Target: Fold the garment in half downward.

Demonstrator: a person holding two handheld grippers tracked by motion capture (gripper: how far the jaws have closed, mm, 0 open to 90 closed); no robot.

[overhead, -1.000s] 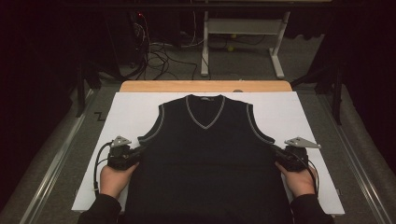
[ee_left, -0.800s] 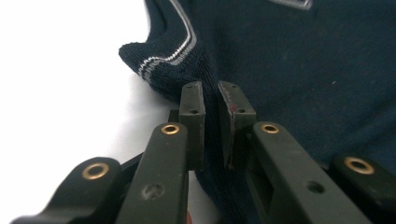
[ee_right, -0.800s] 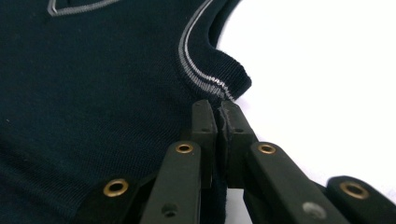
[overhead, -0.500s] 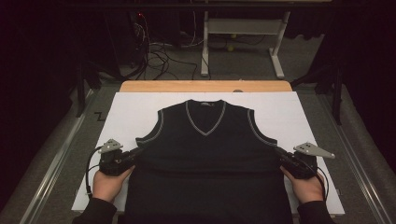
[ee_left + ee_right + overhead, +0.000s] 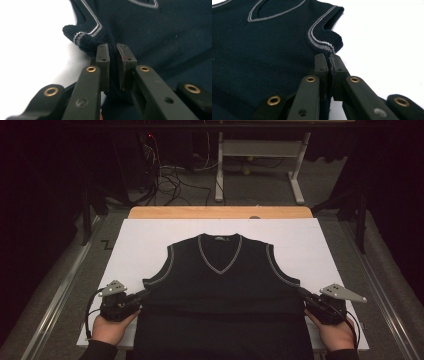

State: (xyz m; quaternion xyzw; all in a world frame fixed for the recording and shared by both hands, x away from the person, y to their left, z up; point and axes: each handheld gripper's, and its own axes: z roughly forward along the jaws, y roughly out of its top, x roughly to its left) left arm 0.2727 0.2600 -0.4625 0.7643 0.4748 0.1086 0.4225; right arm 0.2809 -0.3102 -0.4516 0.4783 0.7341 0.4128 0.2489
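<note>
**On the white board: vest pinched at both side seams**

On the table (image 5: 220, 212), a wooden edge shows along the far side; the rest is covered by a white board (image 5: 135, 250) that reaches nearly to the near edge.

Dark sleeveless V-neck vest (image 5: 220, 295) lies front-up on the board, centred between its left and right edges. Neckline points toward the far edge; hem runs off the near edge, toward the person. Grey trim outlines the neck and both armholes. Fabric is flat across the chest, with a slight crosswise crease just below the armholes.

Left gripper (image 5: 142, 296) sits near the board's near-left corner, held in the left hand (image 5: 111, 330). Its jaws are clamped together on the vest's side edge just under the left armhole; the left gripper view shows dark knit squeezed between the two pads (image 5: 103, 53), with the armhole trim bunched just beyond them.

Right gripper (image 5: 304, 295) sits near the near-right corner, in the right hand (image 5: 334, 335). Jaws likewise closed on the vest's opposite side edge, right below the armhole trim, fabric pinched between them.

Both grippers point inward, toward each other, across the vest.
</note>
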